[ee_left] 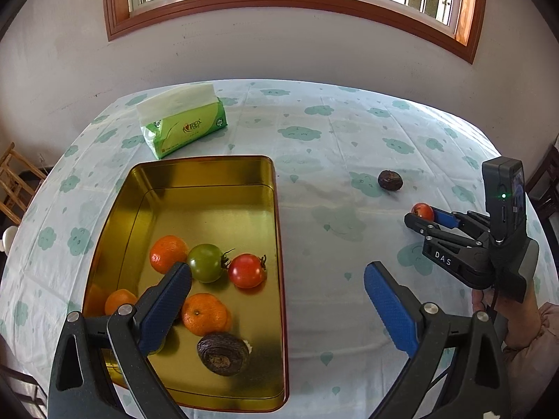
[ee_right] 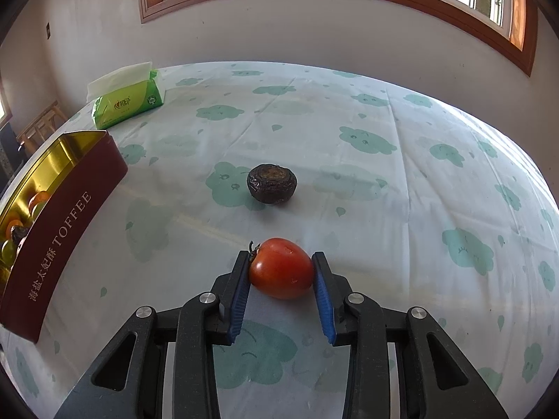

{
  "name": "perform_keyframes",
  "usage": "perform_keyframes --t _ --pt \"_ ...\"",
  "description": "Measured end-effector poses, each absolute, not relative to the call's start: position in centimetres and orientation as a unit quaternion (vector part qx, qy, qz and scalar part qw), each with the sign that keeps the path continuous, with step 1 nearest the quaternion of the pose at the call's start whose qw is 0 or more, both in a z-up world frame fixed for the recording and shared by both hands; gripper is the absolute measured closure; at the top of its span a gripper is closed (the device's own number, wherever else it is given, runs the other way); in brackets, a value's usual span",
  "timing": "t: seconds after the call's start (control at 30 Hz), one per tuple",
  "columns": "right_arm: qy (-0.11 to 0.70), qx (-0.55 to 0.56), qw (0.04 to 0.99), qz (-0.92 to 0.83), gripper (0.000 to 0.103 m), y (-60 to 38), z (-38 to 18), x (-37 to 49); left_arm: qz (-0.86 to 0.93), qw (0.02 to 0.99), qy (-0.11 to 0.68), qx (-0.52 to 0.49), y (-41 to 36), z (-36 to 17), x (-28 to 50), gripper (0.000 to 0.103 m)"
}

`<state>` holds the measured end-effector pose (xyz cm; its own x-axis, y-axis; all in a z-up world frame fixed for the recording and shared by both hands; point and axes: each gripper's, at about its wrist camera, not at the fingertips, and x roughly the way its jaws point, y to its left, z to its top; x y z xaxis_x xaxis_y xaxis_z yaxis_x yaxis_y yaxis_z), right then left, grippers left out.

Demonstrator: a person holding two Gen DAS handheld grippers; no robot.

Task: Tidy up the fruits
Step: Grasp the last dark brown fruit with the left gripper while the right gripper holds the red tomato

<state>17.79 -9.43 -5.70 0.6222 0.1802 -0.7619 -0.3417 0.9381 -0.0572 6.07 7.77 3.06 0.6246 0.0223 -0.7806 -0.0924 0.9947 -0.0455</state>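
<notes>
My right gripper (ee_right: 281,265) is shut on a red tomato (ee_right: 281,268) low over the tablecloth; both also show in the left wrist view, gripper (ee_left: 424,218) and tomato (ee_left: 422,211). A dark wrinkled fruit (ee_right: 272,183) lies on the cloth just beyond it, also in the left wrist view (ee_left: 390,180). My left gripper (ee_left: 277,284) is open and empty above the right edge of the gold tin (ee_left: 206,171). The tin holds several oranges (ee_left: 168,253), a green tomato (ee_left: 206,262), a red tomato (ee_left: 247,270) and a dark fruit (ee_left: 223,353).
A green tissue pack (ee_left: 183,124) stands behind the tin, also in the right wrist view (ee_right: 127,103). The tin's red side (ee_right: 66,241) reads TOFFEE at the left. A wall with a window lies behind the table. Wooden chairs (ee_left: 14,181) stand at the left.
</notes>
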Motion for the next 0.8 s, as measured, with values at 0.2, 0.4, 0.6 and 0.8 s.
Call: perform_keyframes --t 0.2,0.4,0.6,0.8 --pt "0.401 -0.094 0.903 0.121 0.067 -12.0 -5.3 17.0 0.008 0.898 0.438 -0.043 5.1 2.2 8.5 0.005" --pt "0.407 -0.065 0.909 0.064 0.067 -17.8 -5.2 17.0 -0.006 0.900 0.434 -0.037 1.7 1.4 11.7 0.005" --pt "0.413 -0.063 0.908 0.024 0.067 -22.6 -4.9 17.2 -0.018 0.902 0.430 -0.017 -1.3 0.3 15.3 0.008" --pt "0.419 -0.072 0.905 0.016 0.067 -25.1 -4.9 16.1 -0.045 0.894 0.445 -0.002 -2.9 -1.1 18.5 0.009"
